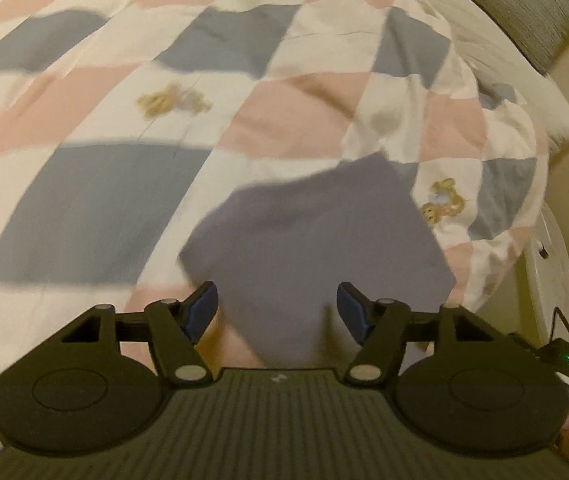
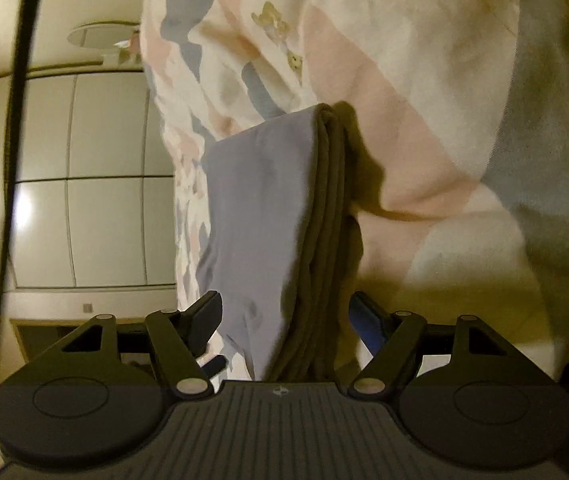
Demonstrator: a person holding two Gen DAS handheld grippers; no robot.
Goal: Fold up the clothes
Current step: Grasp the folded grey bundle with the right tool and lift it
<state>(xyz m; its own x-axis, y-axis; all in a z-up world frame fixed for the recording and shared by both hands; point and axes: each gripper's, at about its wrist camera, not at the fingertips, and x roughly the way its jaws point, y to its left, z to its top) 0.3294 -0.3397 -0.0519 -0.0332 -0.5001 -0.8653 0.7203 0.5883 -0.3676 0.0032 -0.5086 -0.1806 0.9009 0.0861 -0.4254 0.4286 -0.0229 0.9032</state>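
Folded garment (image 2: 260,208) is seen as matt lilac-grey cloth, smooth, w/ soft layered edges. Quilt (image 1: 284,60) is made of thin matt cloth, wrinkled, in pink, white & grey checks. Both grippers (image 1: 277,308) (image 2: 286,316) are shown in matt black plastic w/ ribbed body; cupboard doors (image 2: 104,184) look smooth, slightly glossy.

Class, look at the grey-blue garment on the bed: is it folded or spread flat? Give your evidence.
Folded. In the right wrist view the garment shows several stacked layers along one edge, lying on the checked quilt.
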